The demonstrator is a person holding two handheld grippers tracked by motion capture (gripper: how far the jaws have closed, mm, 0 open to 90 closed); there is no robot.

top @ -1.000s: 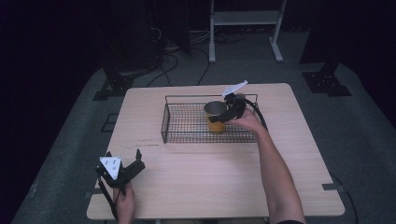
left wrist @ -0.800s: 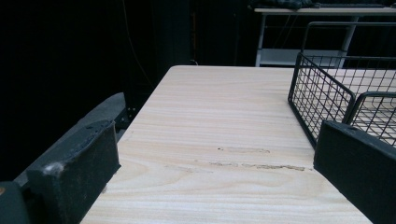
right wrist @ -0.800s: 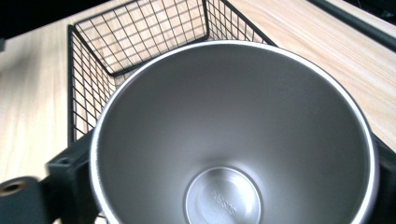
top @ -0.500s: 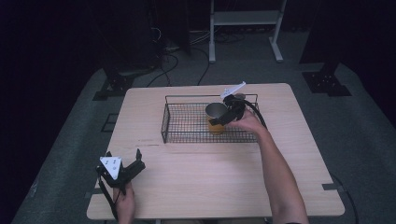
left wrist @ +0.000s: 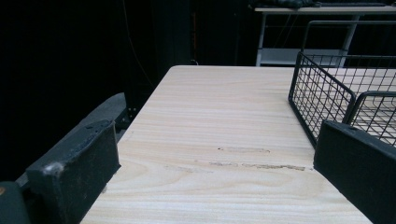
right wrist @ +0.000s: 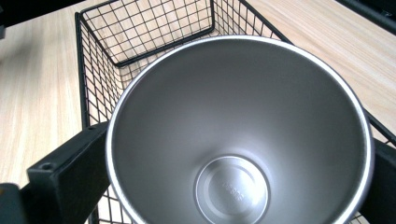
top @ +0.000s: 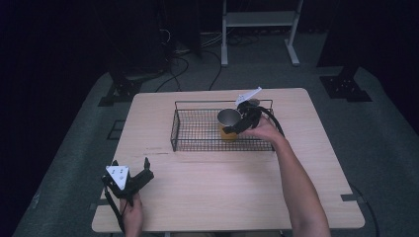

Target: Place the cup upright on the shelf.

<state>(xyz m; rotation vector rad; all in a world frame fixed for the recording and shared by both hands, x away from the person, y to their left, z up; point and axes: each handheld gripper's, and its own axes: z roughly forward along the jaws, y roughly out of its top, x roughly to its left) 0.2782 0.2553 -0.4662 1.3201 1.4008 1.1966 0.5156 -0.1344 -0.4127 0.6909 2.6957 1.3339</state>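
In the high view, a steel cup with an orange outer wall [top: 229, 122] is seen standing upright inside the black wire basket [top: 197, 129], toward its right half, on the pale wooden bench [top: 222, 187]. The cup is pinched by the right tongs [top: 236, 123], which are reached in from the basket's right by the person's right hand [top: 264, 129]. The left tongs [top: 129, 177] are held at the near left corner of the bench, well apart from the basket, with their jaws spread and nothing between them. In the left gripper view, the spread jaws are seen low over the bare bench [left wrist: 224, 140], and the left end of the wire basket [left wrist: 327, 93] is seen at the far right. In the right gripper view, the open mouth and bare metal inside of the cup [right wrist: 238, 135] are looked into from above, with one black jaw pressed against each side of its wall and the basket's mesh [right wrist: 140, 32] visible beyond it.
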